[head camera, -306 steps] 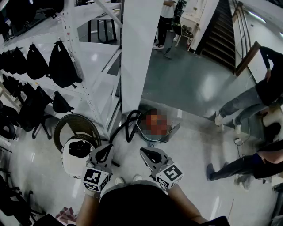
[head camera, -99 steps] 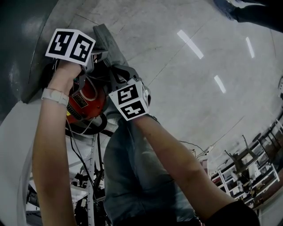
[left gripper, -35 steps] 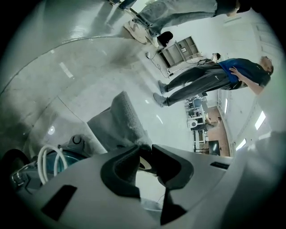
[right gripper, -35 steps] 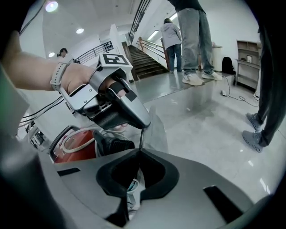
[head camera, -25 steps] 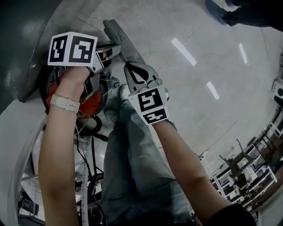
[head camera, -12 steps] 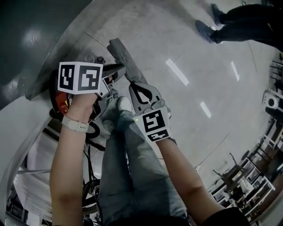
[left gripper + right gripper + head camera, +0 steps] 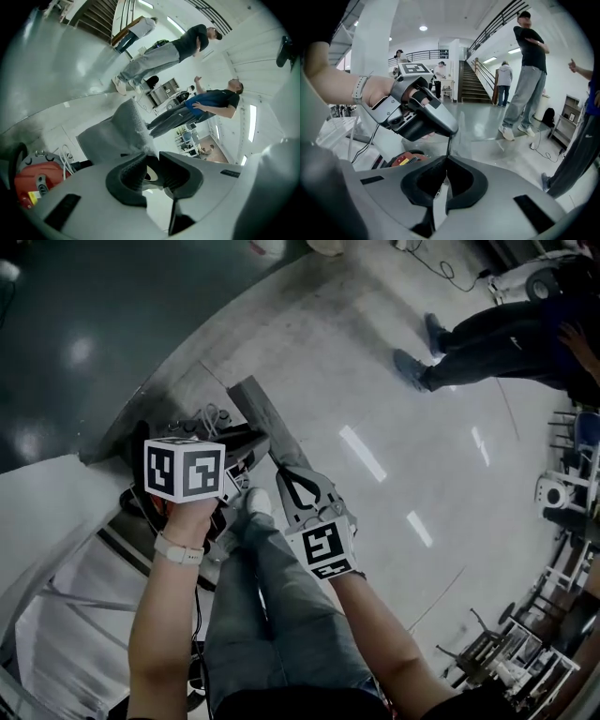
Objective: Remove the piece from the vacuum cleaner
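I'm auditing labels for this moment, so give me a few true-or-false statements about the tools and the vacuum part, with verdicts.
1. The left tool grips the grey flat fabric-like piece. True.
2. The right tool holds the red vacuum cleaner. False: it pinches the grey piece's thin edge; the vacuum cleaner sits apart, below.
3. The person wears a white wristband. True.
4. Nobody else is in view. False: other people stand on the floor beyond.

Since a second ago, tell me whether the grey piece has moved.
Yes. The piece has lifted up and away from the red vacuum, which now lies well below it.
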{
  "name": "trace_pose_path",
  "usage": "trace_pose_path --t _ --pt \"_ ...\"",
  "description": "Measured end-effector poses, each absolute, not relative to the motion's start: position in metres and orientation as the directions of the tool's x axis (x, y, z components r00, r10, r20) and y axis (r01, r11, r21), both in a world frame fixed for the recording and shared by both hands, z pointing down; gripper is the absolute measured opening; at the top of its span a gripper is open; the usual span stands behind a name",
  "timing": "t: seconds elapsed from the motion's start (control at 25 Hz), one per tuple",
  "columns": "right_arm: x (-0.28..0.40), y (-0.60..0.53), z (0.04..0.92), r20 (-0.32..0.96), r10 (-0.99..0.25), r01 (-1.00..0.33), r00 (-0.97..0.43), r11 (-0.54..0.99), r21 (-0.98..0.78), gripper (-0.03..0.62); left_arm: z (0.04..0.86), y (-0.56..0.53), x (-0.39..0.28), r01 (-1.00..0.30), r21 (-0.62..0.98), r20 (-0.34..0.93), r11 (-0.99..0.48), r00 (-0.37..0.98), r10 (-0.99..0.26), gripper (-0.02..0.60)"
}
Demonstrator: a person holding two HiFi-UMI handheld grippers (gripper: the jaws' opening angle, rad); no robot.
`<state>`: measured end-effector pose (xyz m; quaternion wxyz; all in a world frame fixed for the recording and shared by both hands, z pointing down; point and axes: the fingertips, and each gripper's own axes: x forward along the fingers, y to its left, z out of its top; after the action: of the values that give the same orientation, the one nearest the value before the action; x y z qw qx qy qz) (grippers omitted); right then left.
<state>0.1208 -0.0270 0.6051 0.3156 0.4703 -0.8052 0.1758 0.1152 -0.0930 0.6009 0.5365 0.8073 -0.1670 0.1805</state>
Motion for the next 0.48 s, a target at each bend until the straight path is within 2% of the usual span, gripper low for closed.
trace_pose_path --t 0.48 --pt "0.069 -0.028 0.458 0.630 -0.662 -0.799 -0.408 0.592 0.104 0.031 0.449 -0.091 0.054 -0.480 0.783 0.412 -0.396 0.877 -0.248 0.097"
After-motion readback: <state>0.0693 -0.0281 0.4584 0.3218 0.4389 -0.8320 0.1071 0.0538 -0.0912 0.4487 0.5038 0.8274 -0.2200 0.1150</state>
